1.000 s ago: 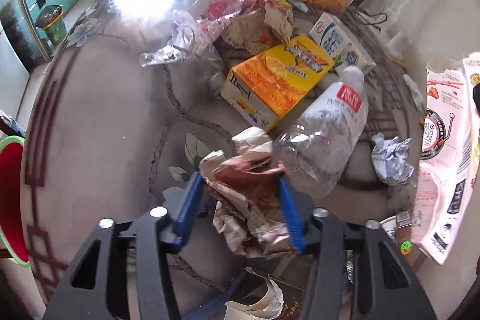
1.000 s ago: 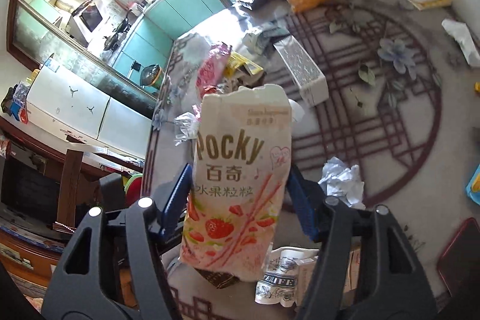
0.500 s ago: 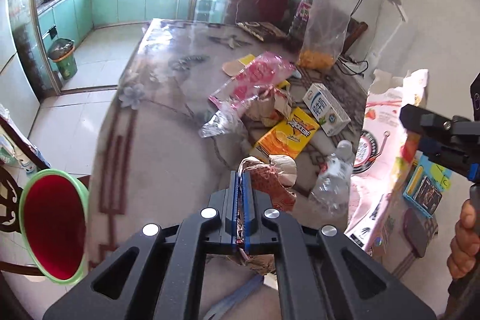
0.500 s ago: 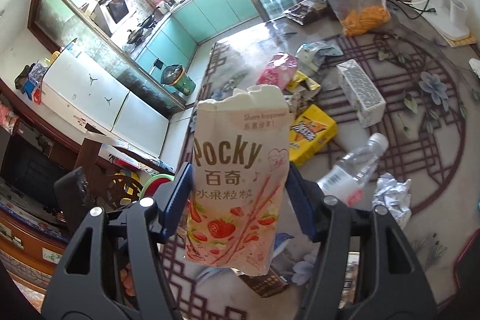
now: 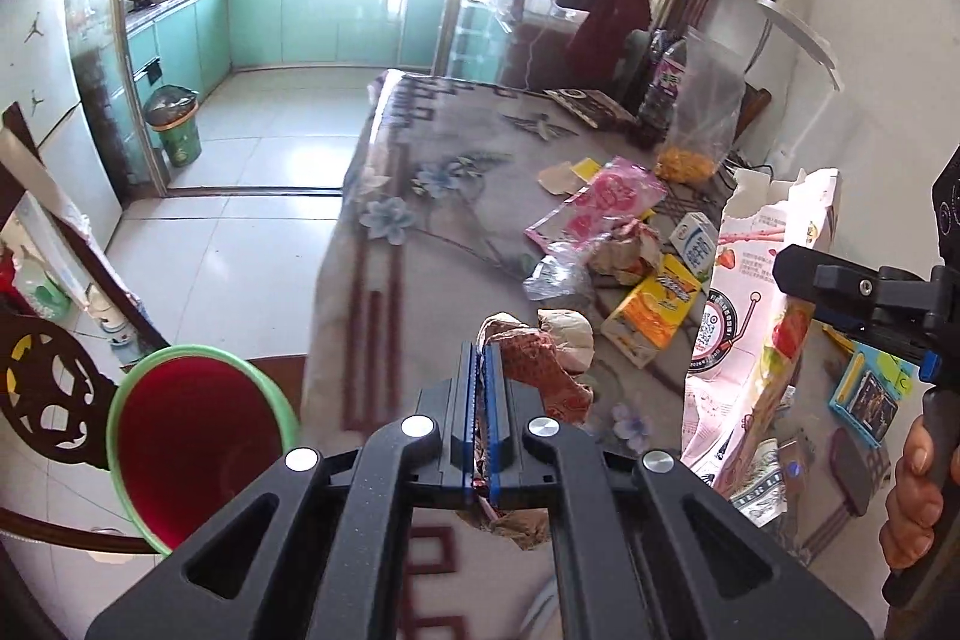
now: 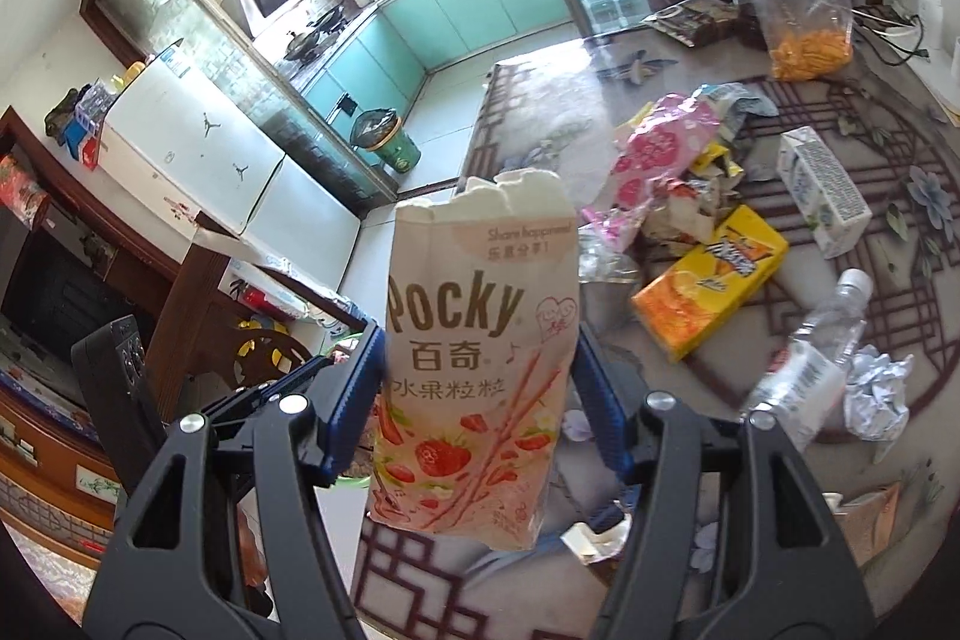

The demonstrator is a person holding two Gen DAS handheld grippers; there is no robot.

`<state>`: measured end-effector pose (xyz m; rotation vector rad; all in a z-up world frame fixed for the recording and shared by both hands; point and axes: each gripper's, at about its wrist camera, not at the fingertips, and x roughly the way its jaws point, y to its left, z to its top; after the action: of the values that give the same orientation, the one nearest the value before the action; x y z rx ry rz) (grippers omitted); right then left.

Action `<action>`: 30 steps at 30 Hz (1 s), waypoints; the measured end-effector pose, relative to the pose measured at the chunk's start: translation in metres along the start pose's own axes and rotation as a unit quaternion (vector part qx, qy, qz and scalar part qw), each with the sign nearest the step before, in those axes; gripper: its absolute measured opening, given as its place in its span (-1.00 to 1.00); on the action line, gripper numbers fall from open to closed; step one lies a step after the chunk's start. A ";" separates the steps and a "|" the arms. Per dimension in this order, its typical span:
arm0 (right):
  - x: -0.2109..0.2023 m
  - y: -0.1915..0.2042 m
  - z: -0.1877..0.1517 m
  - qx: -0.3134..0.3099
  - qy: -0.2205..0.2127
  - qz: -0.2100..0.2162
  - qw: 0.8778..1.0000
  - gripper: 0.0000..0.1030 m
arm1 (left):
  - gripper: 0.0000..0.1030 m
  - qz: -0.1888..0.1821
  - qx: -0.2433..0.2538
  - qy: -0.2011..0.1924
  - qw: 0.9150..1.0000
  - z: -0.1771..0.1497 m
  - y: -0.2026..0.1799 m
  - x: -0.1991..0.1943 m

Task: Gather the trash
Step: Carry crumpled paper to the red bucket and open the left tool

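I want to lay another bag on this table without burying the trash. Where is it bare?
Bare cloth runs along the table's edge nearest the kitchen, from the flower print to the corner above the red bin. It is crowded from the pink wrapper and yellow box across to the plastic bottle.

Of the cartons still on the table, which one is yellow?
The yellow-orange carton, lying flat beside the crumpled wrappers. The other, the milk carton, is white.
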<state>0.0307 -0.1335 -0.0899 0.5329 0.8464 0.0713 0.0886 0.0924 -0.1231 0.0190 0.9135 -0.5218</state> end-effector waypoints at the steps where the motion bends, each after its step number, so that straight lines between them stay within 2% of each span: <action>1: 0.005 0.006 0.000 -0.003 0.003 0.001 1.000 0.18 | -1.00 0.004 -0.003 0.000 1.000 -0.001 0.006 0.000; 10: 0.056 0.063 -0.003 -0.031 0.038 0.022 0.999 0.18 | -1.00 0.055 -0.047 -0.001 0.997 -0.008 0.087 -0.013; 20: 0.120 0.127 -0.011 -0.073 0.086 0.047 0.992 0.18 | -1.00 0.112 -0.093 0.014 0.989 -0.017 0.167 -0.012; 26: 0.158 0.152 -0.018 -0.090 0.107 0.054 0.989 0.19 | -1.00 0.131 -0.122 0.028 0.983 -0.025 0.203 -0.008; 30: 0.175 0.168 -0.020 -0.111 0.108 0.052 0.987 0.19 | -1.00 0.127 -0.148 0.037 0.980 -0.030 0.223 -0.001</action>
<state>0.1576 0.0673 -0.1428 0.3633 1.0073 0.3191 0.1630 0.2948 -0.1860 -0.1147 1.0370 -0.1452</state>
